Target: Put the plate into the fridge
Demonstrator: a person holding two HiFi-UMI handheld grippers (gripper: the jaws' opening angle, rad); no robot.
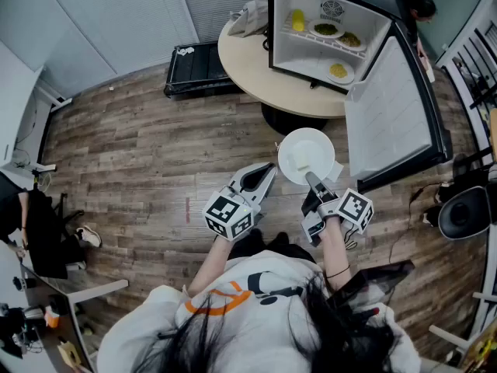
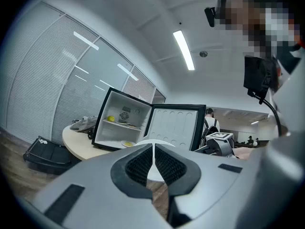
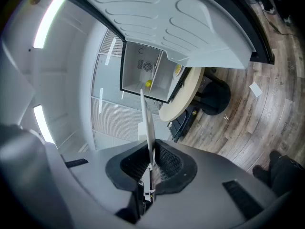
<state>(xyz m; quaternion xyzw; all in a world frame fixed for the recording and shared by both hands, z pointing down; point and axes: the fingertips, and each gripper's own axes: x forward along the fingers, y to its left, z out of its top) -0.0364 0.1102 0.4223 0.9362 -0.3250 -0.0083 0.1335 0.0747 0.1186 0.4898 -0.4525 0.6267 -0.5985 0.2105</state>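
Note:
My right gripper (image 1: 311,180) is shut on the near rim of a white plate (image 1: 305,154), held out over the wooden floor in front of the fridge. From the right gripper view the plate (image 3: 146,120) shows edge-on, pinched between the pads of that gripper (image 3: 150,159). The small fridge (image 1: 326,33) stands on a round table (image 1: 256,64) with its door (image 1: 392,111) swung wide open. My left gripper (image 1: 269,171) hangs just left of the plate, shut with nothing in it. Its view looks past the closed jaws (image 2: 153,149) at the fridge (image 2: 121,120).
Inside the fridge sit three plates of food (image 1: 326,29) and a yellow item (image 1: 297,19). A black case (image 1: 194,68) lies on the floor left of the table. A dark chair (image 1: 464,212) stands at right, and a person (image 1: 415,6) is behind the fridge.

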